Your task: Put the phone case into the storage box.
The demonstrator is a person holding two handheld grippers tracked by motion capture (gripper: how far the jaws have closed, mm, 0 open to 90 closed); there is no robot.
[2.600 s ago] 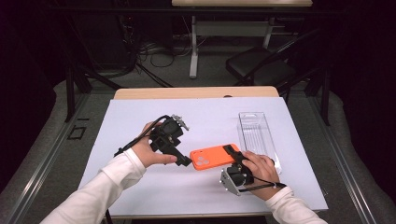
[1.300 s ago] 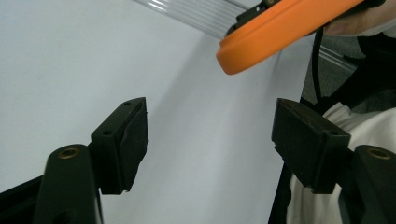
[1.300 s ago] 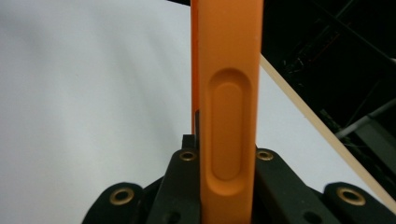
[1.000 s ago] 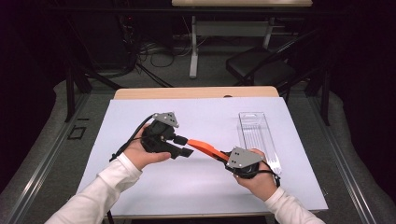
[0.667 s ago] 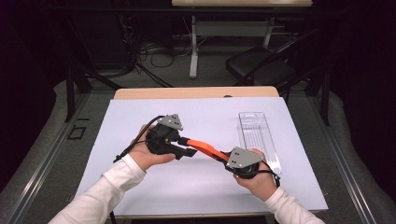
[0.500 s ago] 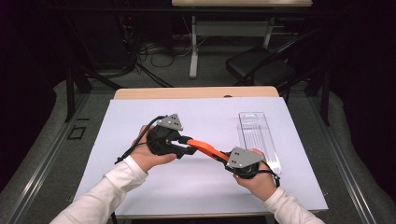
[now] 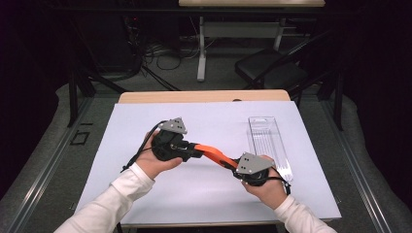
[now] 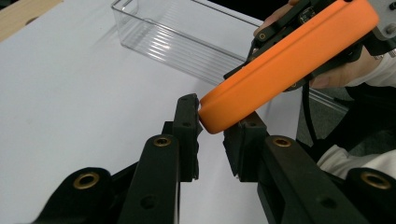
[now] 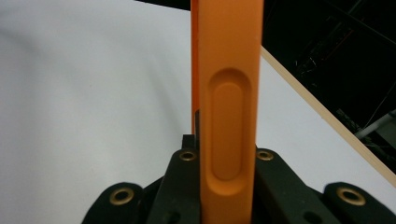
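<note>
An orange phone case (image 7: 214, 154) hangs edge-up above the white table (image 7: 218, 121), between both hands. My right gripper (image 7: 234, 166) is shut on one end; in the right gripper view the case (image 9: 226, 70) rises straight out of its jaws (image 9: 226, 151). My left gripper (image 7: 195, 148) meets the other end. In the left gripper view its jaws (image 8: 211, 128) stand a little apart, with the rounded corner of the case (image 8: 289, 60) at their tips. The corner touches the left fingertip (image 8: 189, 116) and lies over the other one. The right gripper (image 8: 280, 28) shows behind the case.
A clear plastic bin (image 7: 268, 141) lies lengthwise at the right of the table, just beyond my right hand, also as the bin (image 8: 177, 42) in the left gripper view. A wooden table edge (image 7: 204, 96) runs along the back. A dark chair (image 7: 272, 68) stands beyond.
The case has been lifted off the table and turned on edge by my right gripper. My left gripper has come in to its free end over the last second.
</note>
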